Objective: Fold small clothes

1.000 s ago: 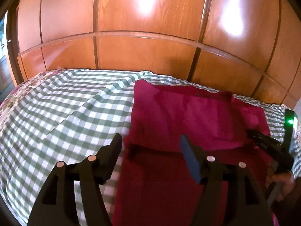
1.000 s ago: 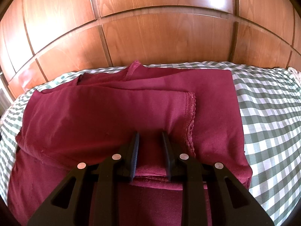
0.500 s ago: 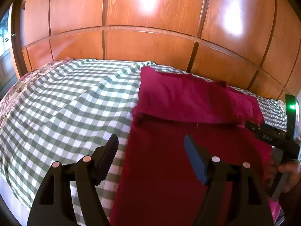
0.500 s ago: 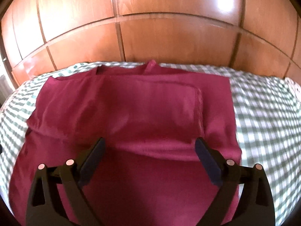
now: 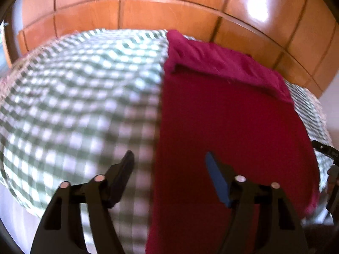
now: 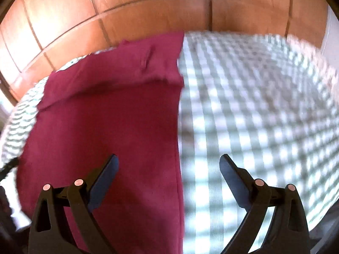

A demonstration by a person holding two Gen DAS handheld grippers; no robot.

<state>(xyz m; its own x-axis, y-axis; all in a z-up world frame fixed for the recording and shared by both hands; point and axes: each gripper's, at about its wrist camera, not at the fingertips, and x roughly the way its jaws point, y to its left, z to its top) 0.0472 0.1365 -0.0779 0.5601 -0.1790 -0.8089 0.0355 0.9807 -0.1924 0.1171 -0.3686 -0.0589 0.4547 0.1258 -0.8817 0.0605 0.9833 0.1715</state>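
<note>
The left gripper point(image 5: 169, 165) hovers above the bed with its fingers spread wide and nothing between them. Its left finger hangs over the green checked sheet point(image 5: 74, 105), its right finger over the maroon garment point(image 5: 228, 127), so the garment's left edge runs up between them. The right gripper point(image 6: 168, 165) is likewise spread and empty, straddling the garment's right edge point(image 6: 106, 116). Ahead of both grippers the garment's far end lies folded back on itself, near the wooden panelled headboard point(image 5: 169, 6). Both views are motion-blurred, so the sheet's pattern smears. The garment's near end runs out of frame below the fingers.
</note>
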